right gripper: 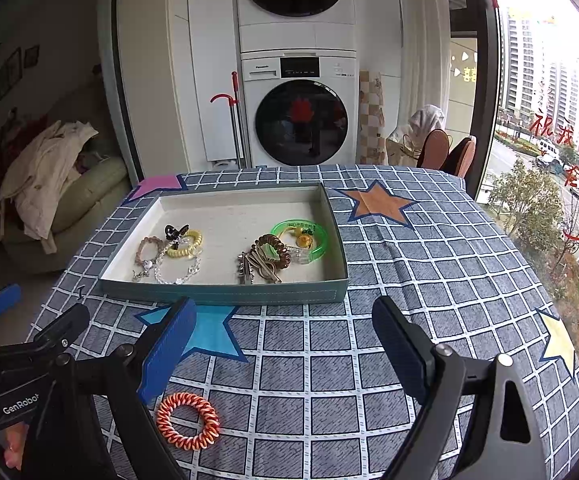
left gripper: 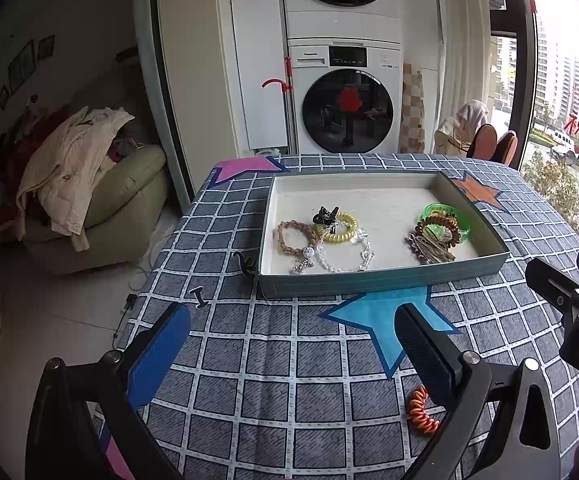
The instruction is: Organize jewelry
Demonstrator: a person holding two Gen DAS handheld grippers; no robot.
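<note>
A shallow teal tray (left gripper: 381, 280) (right gripper: 225, 294) sits on the checked tablecloth. It holds a braided brown bracelet (left gripper: 293, 236), a yellow coil tie (left gripper: 337, 228), a black claw clip (left gripper: 325, 214), a crystal bracelet (left gripper: 345, 258), a green bangle (right gripper: 299, 240), a brown coil tie (right gripper: 275, 250) and metal hair pins (right gripper: 257, 268). An orange coil tie (right gripper: 187, 420) (left gripper: 421, 408) lies loose on the cloth near the front. My right gripper (right gripper: 285, 352) is open just above and to the right of it. My left gripper (left gripper: 293, 356) is also open, with nothing between its fingers.
A small dark clip (left gripper: 247, 264) and a tiny white-and-black piece (left gripper: 197, 296) lie on the cloth left of the tray. The table's left edge (left gripper: 145, 280) drops to the floor. Behind the table stand stacked washing machines (left gripper: 345, 96), with a sofa (left gripper: 121, 208) at left.
</note>
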